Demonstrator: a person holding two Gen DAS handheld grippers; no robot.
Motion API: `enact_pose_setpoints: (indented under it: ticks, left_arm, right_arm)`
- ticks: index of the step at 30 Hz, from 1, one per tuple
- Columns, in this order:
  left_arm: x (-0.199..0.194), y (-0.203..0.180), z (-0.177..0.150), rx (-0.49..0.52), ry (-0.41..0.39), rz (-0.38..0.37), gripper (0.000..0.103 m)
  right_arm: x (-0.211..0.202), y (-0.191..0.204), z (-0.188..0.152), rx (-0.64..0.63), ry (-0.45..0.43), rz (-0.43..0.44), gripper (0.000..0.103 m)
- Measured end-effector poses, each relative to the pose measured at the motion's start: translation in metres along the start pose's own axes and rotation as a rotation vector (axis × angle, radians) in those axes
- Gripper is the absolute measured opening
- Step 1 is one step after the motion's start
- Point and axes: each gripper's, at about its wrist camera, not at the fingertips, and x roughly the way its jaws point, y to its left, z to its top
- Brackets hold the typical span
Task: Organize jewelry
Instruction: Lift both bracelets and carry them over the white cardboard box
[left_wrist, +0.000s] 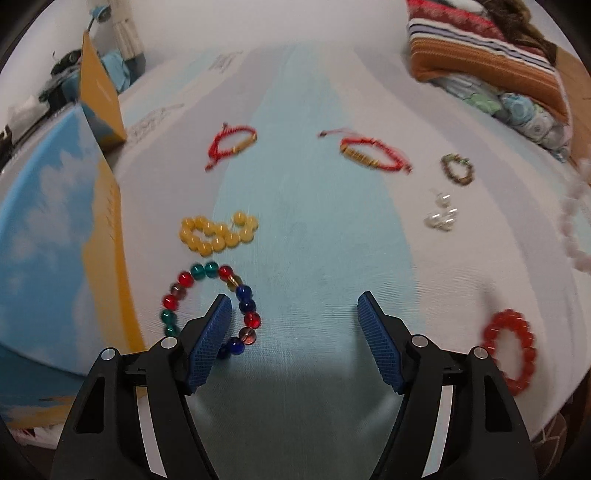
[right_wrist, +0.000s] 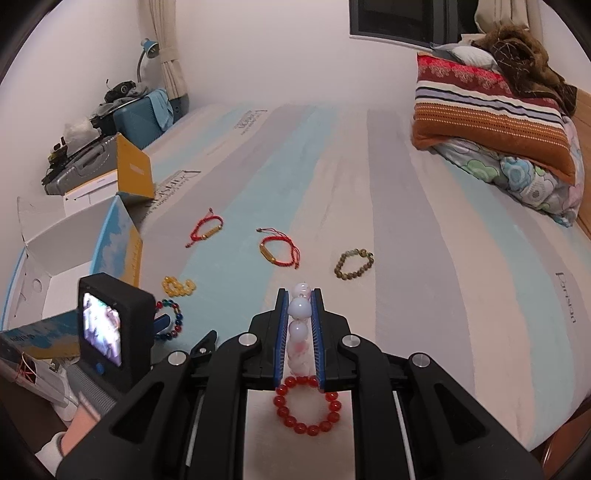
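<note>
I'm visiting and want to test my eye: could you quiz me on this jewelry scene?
1. True or false: the right gripper is shut on the pale pink bead bracelet.
2. Which bracelet lies by the left gripper? A) yellow bead bracelet B) multicolored bead bracelet C) olive bead bracelet
3. How many red cord bracelets lie on the mattress?

Key: 1 true; 2 B; 3 two.

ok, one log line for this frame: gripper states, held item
left gripper: open, over multicolour bead bracelet | right gripper: shut on pale pink bead bracelet | red bead bracelet: on mattress
</note>
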Motion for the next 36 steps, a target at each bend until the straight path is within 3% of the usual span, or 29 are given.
enact_pose_setpoints:
  ticks: [7,9,12,14,16,21,36]
  left_arm:
    - [0.013,-0.004,-0.007,0.007,-0.035,0.043,0.071]
    - [0.013,-0.001,-0.007,-0.012,-0.029,0.037,0.062]
    - [0.012,0.002,-0.007,-0.025,-0.021,0.031,0.039]
    - [0.012,0.003,-0.007,-0.029,-0.012,0.018,0.018]
    - [0.011,0.005,-0.005,-0.040,0.000,-0.007,0.009]
    - [0.003,0.014,0.004,-0.081,0.029,-0.078,0.009]
    - [-0.053,0.022,0.036,-0.061,-0.013,-0.125,0.009]
  right_arm:
    - [0.011,-0.006,-0.008,0.010,0.021,0.006,0.012]
    - [0.013,-0.007,-0.010,0.012,0.026,0.010,0.012]
    - [0.015,-0.007,-0.012,0.013,0.030,0.013,0.011]
    - [0.016,-0.008,-0.012,0.015,0.031,0.015,0.012]
    - [0.016,-0.008,-0.013,0.019,0.032,0.017,0.012]
    - [0.014,-0.010,-0.013,0.026,0.028,0.017,0.012]
    - [0.016,-0.013,-0.008,0.044,0.022,0.030,0.012]
